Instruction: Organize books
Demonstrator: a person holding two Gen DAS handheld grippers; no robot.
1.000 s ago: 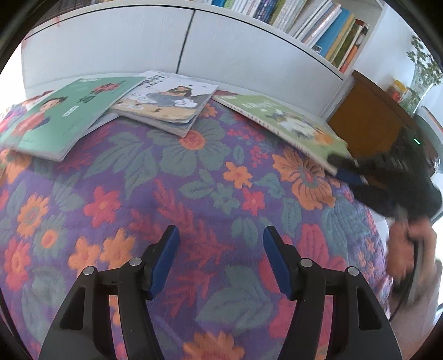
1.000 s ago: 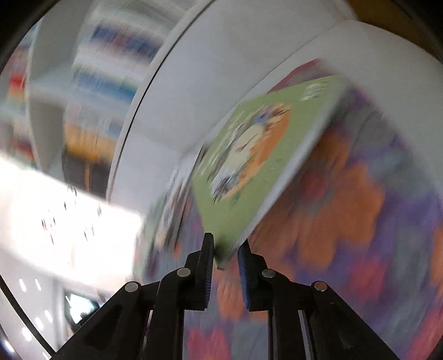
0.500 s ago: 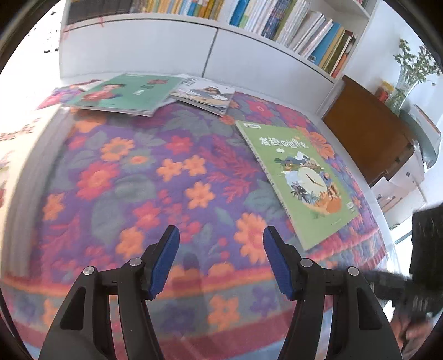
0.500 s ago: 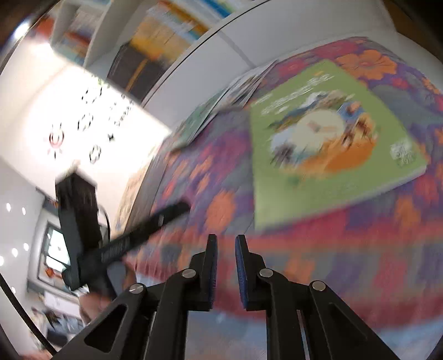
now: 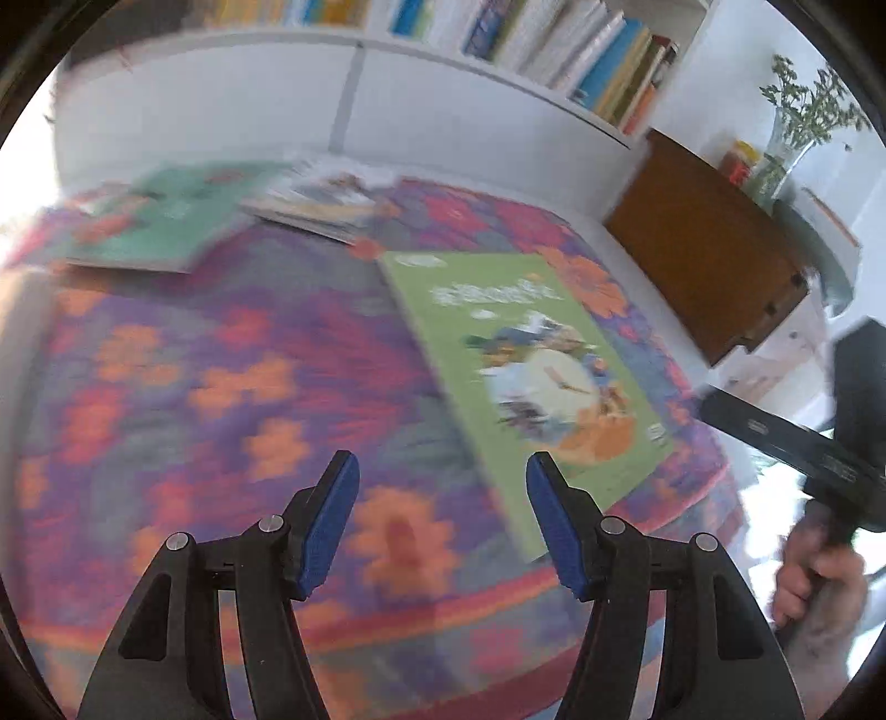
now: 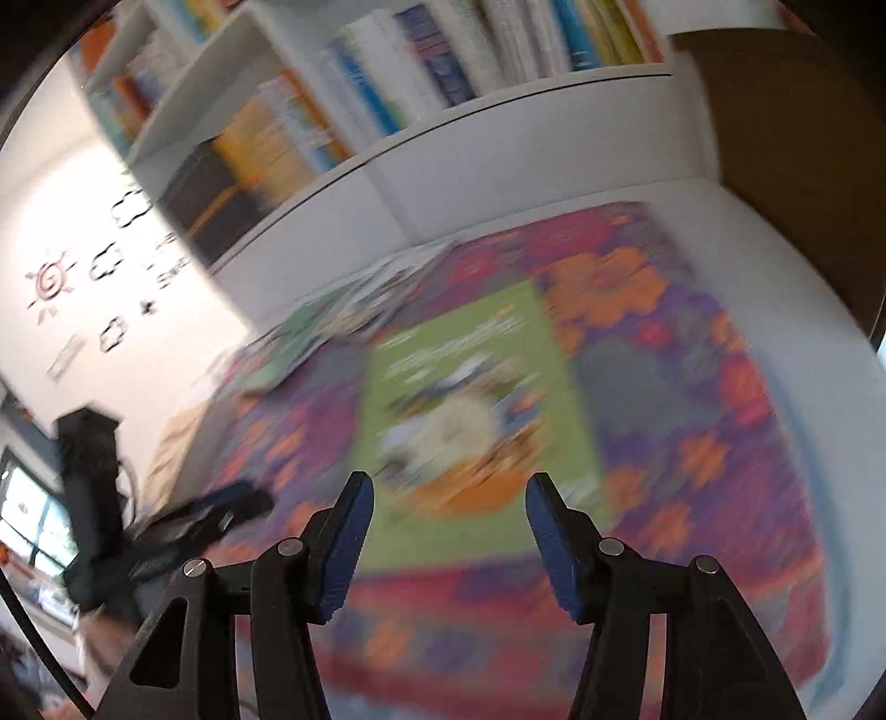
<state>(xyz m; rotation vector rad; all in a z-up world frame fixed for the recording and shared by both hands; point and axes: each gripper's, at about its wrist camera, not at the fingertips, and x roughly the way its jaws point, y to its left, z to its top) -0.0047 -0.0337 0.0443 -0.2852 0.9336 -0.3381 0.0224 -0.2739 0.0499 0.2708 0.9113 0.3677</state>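
Far left on the floral tablecloth (image 5: 232, 354), at its back edge, your dark green book (image 5: 166, 221) lies flat, with a small stack of picture books (image 5: 326, 199) just beside it to the right; both are blurred, so the covers cannot be read. Nearer you, your left gripper (image 5: 442, 520) hangs above the cloth with its blue pads apart and nothing between them. Just right of it lies the light green book (image 5: 531, 365), flat on the cloth with its cover up, a clock drawing on it, its near corner close to the table's front edge. It touches neither gripper. Behind the table runs the white bookshelf (image 5: 470, 99) with a row of upright books (image 5: 559, 44), and beside that a brown wooden cabinet (image 5: 709, 243) carrying a vase of greenery (image 5: 797, 133). At the far right your right hand (image 5: 819, 581) grips the handle of the right gripper (image 6: 448, 526). In its own view the jaws have just been opening and now stand apart, empty, with the light green book lying beyond the fingertips.
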